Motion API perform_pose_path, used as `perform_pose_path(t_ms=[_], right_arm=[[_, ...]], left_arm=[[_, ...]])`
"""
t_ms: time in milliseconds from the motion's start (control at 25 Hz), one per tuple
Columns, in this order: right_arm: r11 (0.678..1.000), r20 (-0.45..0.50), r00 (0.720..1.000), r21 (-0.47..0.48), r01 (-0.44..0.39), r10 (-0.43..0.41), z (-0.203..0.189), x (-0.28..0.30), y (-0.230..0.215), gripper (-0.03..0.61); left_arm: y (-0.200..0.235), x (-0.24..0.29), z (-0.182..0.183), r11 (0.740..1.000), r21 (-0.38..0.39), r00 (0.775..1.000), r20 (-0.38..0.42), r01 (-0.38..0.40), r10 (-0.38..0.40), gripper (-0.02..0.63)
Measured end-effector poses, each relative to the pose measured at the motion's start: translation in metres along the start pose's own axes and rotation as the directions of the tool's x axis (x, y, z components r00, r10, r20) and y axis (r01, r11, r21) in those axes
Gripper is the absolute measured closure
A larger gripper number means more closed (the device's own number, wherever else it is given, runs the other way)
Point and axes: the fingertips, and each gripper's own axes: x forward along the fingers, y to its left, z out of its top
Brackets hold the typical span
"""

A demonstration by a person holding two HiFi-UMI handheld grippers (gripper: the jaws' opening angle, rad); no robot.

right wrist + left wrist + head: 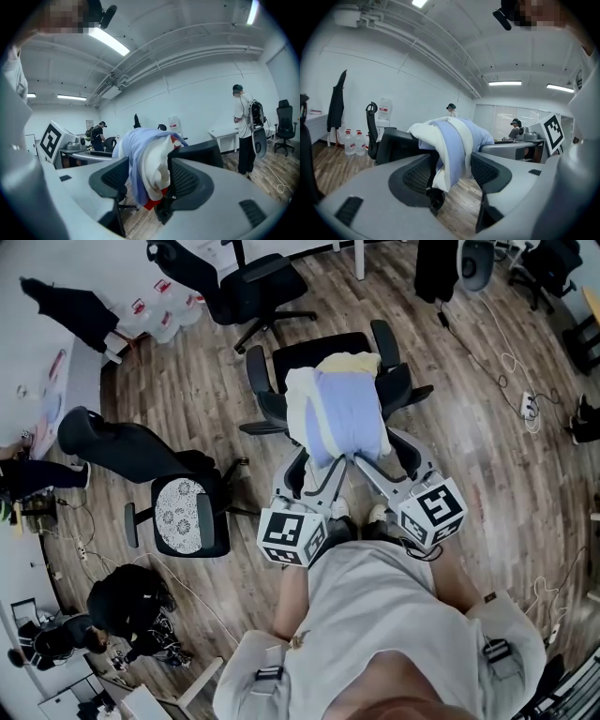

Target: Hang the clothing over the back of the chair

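A pale blue and cream garment lies draped over the back of a black office chair; both ends hang down toward me. My left gripper and right gripper reach up to its lower edge side by side. In the left gripper view the clothing hangs between the wide-apart jaws of the left gripper, and the pads do not press on it. In the right gripper view the clothing, with a red patch low down, hangs the same way between the right gripper's open jaws.
A second black chair stands behind, and a chair with a patterned seat cushion is at the left. A black bag and cables lie on the wood floor. A person stands by a white desk.
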Motion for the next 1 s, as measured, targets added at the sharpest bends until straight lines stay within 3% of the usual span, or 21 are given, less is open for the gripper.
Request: perform_pose_path(t_ms=[800,1000], right_arm=[[0.999,0.044,0.999,-0.041,-0.011,0.013,0.006,-0.047,0.007,0.302],[0.997,0.103,0.994,-0.063,-0.04,0.046,0.019,-0.064,0.011,0.381]], left_arm=[[-0.016,-0.045,-0.003,0.992,0.021,0.992,0.034,-0.125,0.125,0.348],[-0.037,-0.053,0.004,0.989,0.047,0.989,0.059,-0.142,0.139,0.425]])
